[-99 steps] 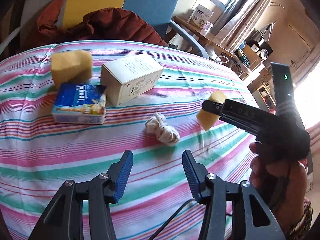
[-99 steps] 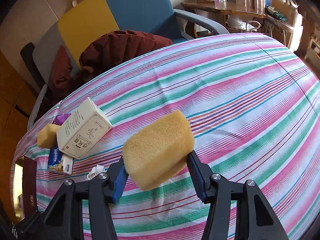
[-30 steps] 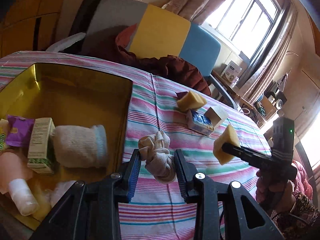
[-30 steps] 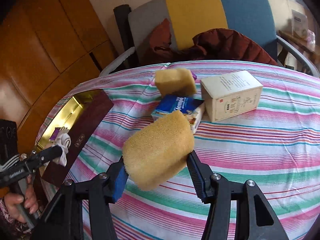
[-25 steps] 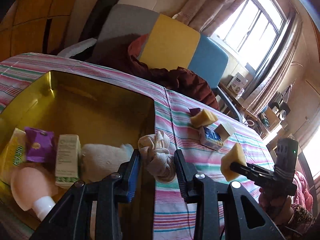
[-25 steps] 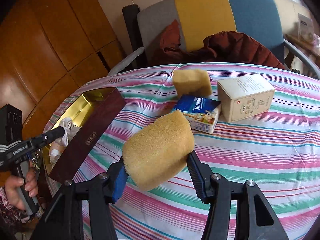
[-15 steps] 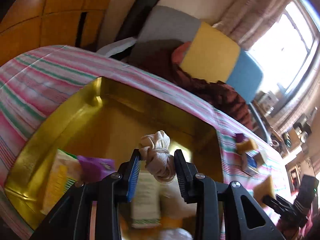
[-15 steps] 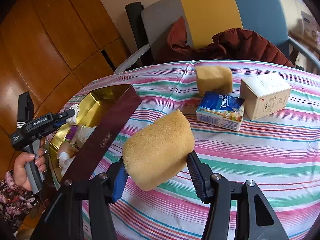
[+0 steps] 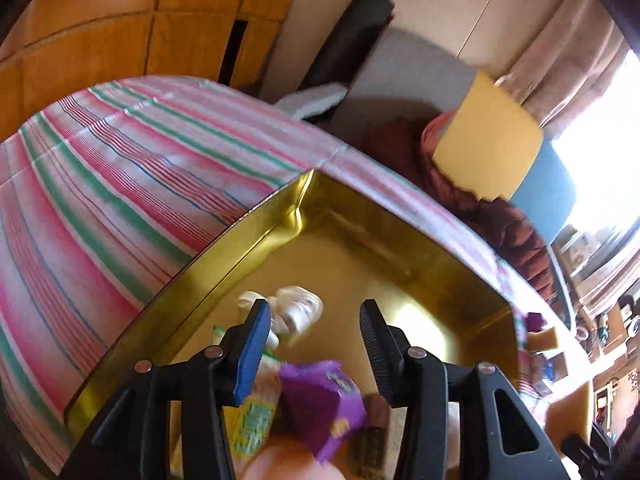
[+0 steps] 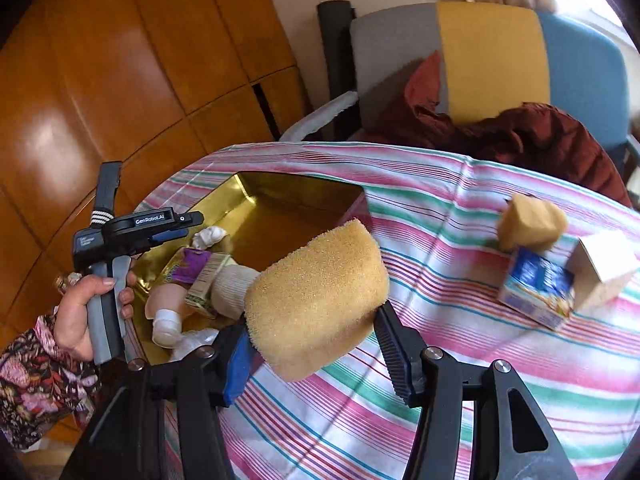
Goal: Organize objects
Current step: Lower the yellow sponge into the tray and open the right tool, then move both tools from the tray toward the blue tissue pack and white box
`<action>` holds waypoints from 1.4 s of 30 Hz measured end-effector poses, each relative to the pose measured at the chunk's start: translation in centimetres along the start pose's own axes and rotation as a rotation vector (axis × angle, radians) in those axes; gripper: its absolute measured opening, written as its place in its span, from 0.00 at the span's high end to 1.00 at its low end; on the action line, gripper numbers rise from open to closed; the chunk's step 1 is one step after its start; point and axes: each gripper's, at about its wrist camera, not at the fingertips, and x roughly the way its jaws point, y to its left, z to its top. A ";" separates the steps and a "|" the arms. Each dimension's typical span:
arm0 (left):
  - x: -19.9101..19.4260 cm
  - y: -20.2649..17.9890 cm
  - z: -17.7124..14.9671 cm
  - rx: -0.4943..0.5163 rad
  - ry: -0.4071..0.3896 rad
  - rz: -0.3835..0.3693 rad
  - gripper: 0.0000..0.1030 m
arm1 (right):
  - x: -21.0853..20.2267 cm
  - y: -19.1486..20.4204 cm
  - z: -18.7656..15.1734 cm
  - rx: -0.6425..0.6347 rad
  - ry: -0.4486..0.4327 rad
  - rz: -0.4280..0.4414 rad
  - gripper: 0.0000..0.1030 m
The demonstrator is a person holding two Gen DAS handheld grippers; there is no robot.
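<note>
My left gripper [image 9: 314, 308] hangs over the gold tin box [image 9: 224, 248], and its jaws are opening. The white knotted cloth [image 9: 294, 312] lies free in the box beside the left finger, with neither pad pressing on it. The right wrist view shows the same left gripper [image 10: 186, 226] above the cloth [image 10: 210, 236] in the box [image 10: 280, 192]. My right gripper [image 10: 316, 336] is shut on a large yellow sponge [image 10: 316, 300], held above the striped tablecloth just right of the box.
The box holds a purple packet [image 9: 320, 404], a yellow-green packet [image 9: 252, 428], a rolled sock and a pink bottle. To the right lie a second sponge [image 10: 532, 220], a blue tissue pack [image 10: 536, 284] and a white carton [image 10: 604, 268]. A chair [image 10: 492, 60] stands behind the table.
The left gripper travelled left from the tablecloth to over the box, then its jaws parted and the cloth dropped in. The right gripper carried the sponge left towards the box.
</note>
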 end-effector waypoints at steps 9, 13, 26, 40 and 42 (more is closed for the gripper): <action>-4.2 -0.7 -5.1 0.032 -0.081 -0.022 0.54 | 6.1 3.5 4.3 -0.071 0.131 -0.013 0.44; -4.3 -0.8 -5.8 0.039 -0.057 -0.011 0.54 | 9.4 4.9 6.5 -0.100 0.175 -0.020 0.44; -5.3 0.6 -6.4 -0.021 -0.074 -0.015 0.54 | 21.2 10.0 12.4 -0.203 0.293 -0.062 0.40; -5.3 0.5 -6.4 -0.028 -0.070 -0.027 0.54 | 17.2 8.6 11.9 -0.090 0.161 -0.025 0.20; -5.6 0.0 -6.5 -0.013 -0.079 -0.036 0.54 | 15.4 8.2 11.3 -0.093 0.135 -0.028 0.19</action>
